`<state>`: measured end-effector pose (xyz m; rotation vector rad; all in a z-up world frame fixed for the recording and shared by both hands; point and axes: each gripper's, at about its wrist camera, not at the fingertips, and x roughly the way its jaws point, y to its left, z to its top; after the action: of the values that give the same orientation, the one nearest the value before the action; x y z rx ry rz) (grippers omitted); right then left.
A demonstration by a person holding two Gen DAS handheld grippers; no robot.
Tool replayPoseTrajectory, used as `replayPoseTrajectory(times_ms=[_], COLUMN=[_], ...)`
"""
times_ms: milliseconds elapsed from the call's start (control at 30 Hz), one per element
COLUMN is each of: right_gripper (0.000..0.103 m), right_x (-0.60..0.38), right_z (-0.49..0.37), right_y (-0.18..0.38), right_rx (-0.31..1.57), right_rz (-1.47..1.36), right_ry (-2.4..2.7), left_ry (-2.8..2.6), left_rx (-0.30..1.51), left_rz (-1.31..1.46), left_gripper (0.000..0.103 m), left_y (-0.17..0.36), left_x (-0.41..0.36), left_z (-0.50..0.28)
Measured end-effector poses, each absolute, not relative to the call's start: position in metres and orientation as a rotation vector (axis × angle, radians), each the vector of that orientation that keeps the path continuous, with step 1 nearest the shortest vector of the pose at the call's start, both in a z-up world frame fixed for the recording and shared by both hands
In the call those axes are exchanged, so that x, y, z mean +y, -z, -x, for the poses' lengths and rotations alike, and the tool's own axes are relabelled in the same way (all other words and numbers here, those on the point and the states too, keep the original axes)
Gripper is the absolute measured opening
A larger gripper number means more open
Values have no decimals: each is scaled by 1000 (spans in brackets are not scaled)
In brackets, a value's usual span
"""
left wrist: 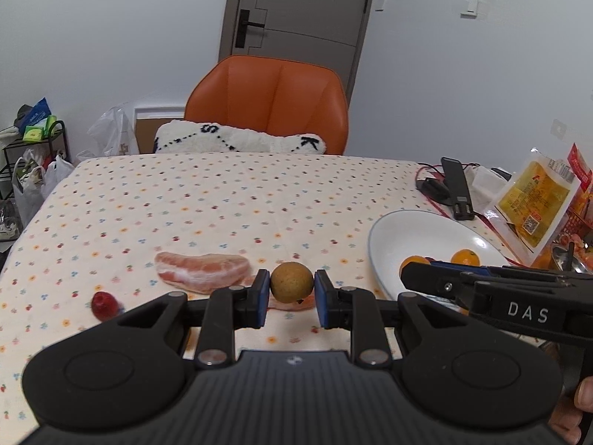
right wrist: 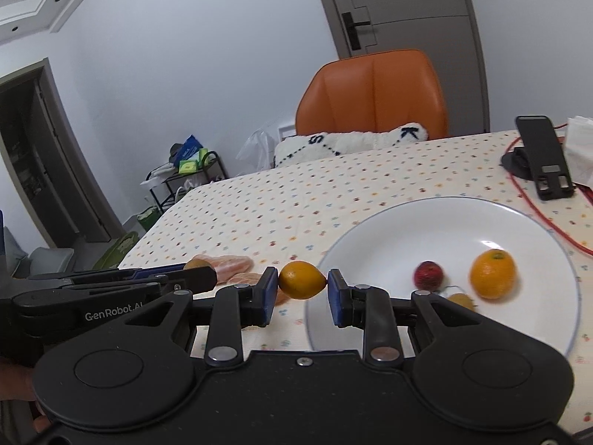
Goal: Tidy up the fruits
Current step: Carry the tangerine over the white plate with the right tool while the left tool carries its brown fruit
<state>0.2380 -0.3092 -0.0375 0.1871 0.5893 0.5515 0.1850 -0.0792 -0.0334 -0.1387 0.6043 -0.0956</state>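
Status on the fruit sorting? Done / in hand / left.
Done: the white plate already holds a round orange citrus, a red strawberry and a small brown fruit.
In hand: left gripper grips a round tan-brown fruit; right gripper grips a small orange kumquat.
Left: pink pomelo segment and another red strawberry on the dotted tablecloth.

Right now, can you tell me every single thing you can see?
brown round fruit: 1, tan, between the left tool's pads
small orange fruit: 1, orange, between the right tool's pads
plate: 1, white, on the table's right
fruits in plate: orange one, red one, brownish one
pomelo segment: 1, pink, on the tablecloth
strawberry: 1, red, left of it
tablecloth: 1, dotted cream
chair: 1, orange, behind the table
left tool: black, blue pads
right tool: black, blue pads
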Motion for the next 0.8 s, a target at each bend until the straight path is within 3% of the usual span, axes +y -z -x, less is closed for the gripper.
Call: replayPoseTrajectory(times_ms=[800], right_gripper=[27], right_x=[-390], right_z=[-235], right_y=[53], right_rx=[585], right_rz=[-266], right_ry=[-393], left_ry=[232], left_rx=[626], left_rz=[103], left_gripper=[24], left_y=[41], left_x=[-152], left_z=[-206])
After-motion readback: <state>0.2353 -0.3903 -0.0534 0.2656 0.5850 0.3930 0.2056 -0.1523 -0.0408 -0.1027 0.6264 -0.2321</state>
